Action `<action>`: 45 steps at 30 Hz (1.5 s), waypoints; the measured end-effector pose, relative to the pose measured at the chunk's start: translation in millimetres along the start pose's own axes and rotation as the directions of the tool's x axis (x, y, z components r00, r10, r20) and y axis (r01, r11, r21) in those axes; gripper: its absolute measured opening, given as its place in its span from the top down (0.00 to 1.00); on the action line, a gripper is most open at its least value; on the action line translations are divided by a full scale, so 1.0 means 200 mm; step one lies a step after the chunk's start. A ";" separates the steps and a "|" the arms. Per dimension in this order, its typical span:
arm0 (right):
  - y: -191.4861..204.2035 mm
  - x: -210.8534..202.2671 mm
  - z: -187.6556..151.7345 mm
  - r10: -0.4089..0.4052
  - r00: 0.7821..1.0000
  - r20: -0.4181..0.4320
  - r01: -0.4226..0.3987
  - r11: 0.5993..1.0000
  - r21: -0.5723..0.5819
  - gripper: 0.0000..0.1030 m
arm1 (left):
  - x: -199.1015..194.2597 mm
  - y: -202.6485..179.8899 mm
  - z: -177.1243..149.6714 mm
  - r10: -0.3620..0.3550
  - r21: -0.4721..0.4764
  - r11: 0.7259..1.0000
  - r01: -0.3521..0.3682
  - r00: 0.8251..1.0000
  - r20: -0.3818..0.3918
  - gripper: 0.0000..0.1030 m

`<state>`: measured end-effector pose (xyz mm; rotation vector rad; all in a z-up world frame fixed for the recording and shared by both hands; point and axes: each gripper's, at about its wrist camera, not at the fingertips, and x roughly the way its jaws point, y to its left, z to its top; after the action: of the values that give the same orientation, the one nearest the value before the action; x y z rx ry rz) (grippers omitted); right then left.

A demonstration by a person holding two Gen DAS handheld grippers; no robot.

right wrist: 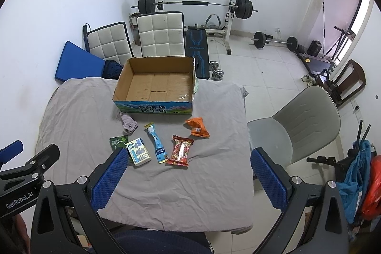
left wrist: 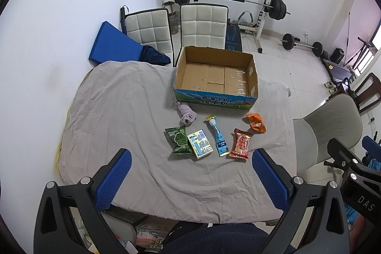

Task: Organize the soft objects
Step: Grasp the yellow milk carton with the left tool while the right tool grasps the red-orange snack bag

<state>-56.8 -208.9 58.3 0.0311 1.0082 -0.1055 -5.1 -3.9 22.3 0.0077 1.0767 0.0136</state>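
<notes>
An open, empty cardboard box (left wrist: 215, 77) (right wrist: 154, 87) stands at the far side of a table under a grey cloth (left wrist: 119, 111) (right wrist: 76, 106). In front of it lie a rolled lilac sock (left wrist: 188, 114) (right wrist: 128, 123), a green snack bag (left wrist: 179, 141) (right wrist: 117, 142), a white carton (left wrist: 199, 143) (right wrist: 139, 151), a blue stick pack (left wrist: 218, 137) (right wrist: 157, 143), a red packet (left wrist: 241, 143) (right wrist: 181, 150) and an orange packet (left wrist: 256, 122) (right wrist: 197, 127). My left gripper (left wrist: 190, 180) and right gripper (right wrist: 188, 180) are open and empty, above the table's near edge.
Two white padded chairs (left wrist: 202, 25) (right wrist: 162, 33) stand behind the box. A grey chair (left wrist: 331, 130) (right wrist: 302, 125) is at the table's right. A blue pad (left wrist: 114, 44) leans on the left wall. A barbell rack (left wrist: 238, 1) and weights stand behind.
</notes>
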 end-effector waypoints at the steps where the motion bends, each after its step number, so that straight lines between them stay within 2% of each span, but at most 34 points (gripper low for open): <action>1: 0.00 0.00 0.00 0.004 1.000 -0.002 -0.004 1.000 0.002 0.00 | 0.00 0.00 0.00 -0.002 -0.001 1.000 0.002 1.000 -0.001 0.00; 5: -0.02 0.07 0.04 0.017 1.000 -0.022 -0.016 1.000 0.020 0.00 | 0.01 0.00 0.00 -0.001 -0.001 1.000 0.001 1.000 0.001 0.00; 8: -0.05 0.25 0.07 0.051 0.995 -0.085 -0.046 0.997 0.058 0.00 | 0.09 0.02 0.07 0.028 -0.003 1.000 -0.028 1.000 0.008 0.00; 11: -0.08 0.52 0.09 0.076 0.982 -0.171 -0.060 0.993 0.099 0.00 | 0.26 0.13 0.14 0.037 -0.050 0.998 -0.038 0.999 -0.023 0.00; 13: -0.09 0.74 0.09 0.093 0.970 -0.226 -0.069 0.991 0.112 0.00 | 0.42 0.20 0.17 0.040 -0.087 0.995 -0.047 0.996 -0.077 0.00; 17: -0.05 1.24 0.02 0.081 0.928 -0.364 -0.045 0.993 0.105 0.00 | 0.81 0.30 0.17 0.032 -0.118 0.991 -0.057 0.979 -0.201 0.00; 19: -0.02 1.50 -0.04 0.074 0.900 -0.430 -0.035 0.995 0.098 0.00 | 1.02 0.32 0.15 0.037 -0.119 0.990 -0.073 0.960 -0.279 0.00; 21: 0.00 1.73 -0.10 0.061 0.868 -0.493 -0.015 0.995 0.096 0.00 | 1.21 0.29 0.11 0.002 -0.118 0.992 -0.043 0.944 -0.329 0.00; 22: 0.02 1.81 -0.12 0.063 0.857 -0.512 -0.016 0.995 0.096 0.00 | 1.30 0.27 0.08 0.000 -0.116 0.992 -0.045 0.931 -0.364 0.00; 24: 0.04 2.00 -0.18 0.060 0.829 -0.557 0.000 0.994 0.107 0.00 | 1.45 0.21 0.04 -0.079 -0.143 0.989 0.019 0.903 -0.423 0.01; 26: 0.05 2.14 -0.23 0.078 0.803 -0.591 -0.001 0.992 0.129 0.04 | 1.60 0.15 0.00 -0.124 -0.171 0.984 0.048 0.876 -0.467 0.01; 28: 0.07 2.25 -0.28 0.082 0.779 -0.622 0.011 0.989 0.144 0.07 | 1.76 0.08 -0.05 -0.147 -0.193 0.980 0.053 0.843 -0.517 0.09; 32: 0.06 2.40 -0.35 0.096 0.748 -0.656 0.020 0.986 0.167 0.11 | 2.04 0.01 -0.13 -0.166 -0.235 0.972 0.025 0.780 -0.604 0.13; 35: 0.05 2.49 -0.39 0.104 0.733 -0.672 0.031 0.982 0.186 0.12 | 2.18 0.01 -0.18 -0.178 -0.263 0.965 0.006 0.752 -0.634 0.13; 36: 0.04 2.51 -0.41 0.107 0.730 -0.675 0.033 0.981 0.191 0.16 | 2.22 0.00 -0.19 -0.179 -0.269 0.963 -0.002 0.740 -0.649 0.13; 37: 0.03 2.54 -0.42 0.106 0.722 -0.684 0.040 0.980 0.194 0.27 | 2.25 -0.01 -0.21 -0.185 -0.274 0.962 -0.003 0.732 -0.656 0.13; 38: 0.02 2.57 -0.44 0.120 0.711 -0.693 0.035 0.978 0.206 0.32 | 2.29 -0.02 -0.22 -0.186 -0.273 0.962 -0.003 0.724 -0.664 0.13; 39: 0.01 2.59 -0.46 0.141 0.702 -0.698 0.023 0.975 0.220 0.37 | 2.30 -0.03 -0.23 -0.176 -0.265 0.964 -0.010 0.725 -0.666 0.16; 40: 0.00 2.60 -0.47 0.151 0.698 -0.701 0.018 0.974 0.227 0.42 | 2.31 -0.04 -0.23 -0.168 -0.258 0.966 -0.013 0.730 -0.663 0.26; 42: -0.01 2.60 -0.50 0.157 0.702 -0.695 0.010 0.973 0.230 0.50 | 2.33 -0.06 -0.24 -0.154 -0.237 0.971 -0.007 0.742 -0.653 0.38; 45: -0.01 2.60 -0.55 0.131 0.685 -0.717 0.011 0.982 0.189 0.51 | 2.32 -0.10 -0.26 -0.110 -0.179 0.984 -0.009 0.760 -0.641 0.38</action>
<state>126.3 -241.7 -440.2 0.2949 1.8065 -0.1263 169.1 -17.7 -410.8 -0.1981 1.7785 0.0650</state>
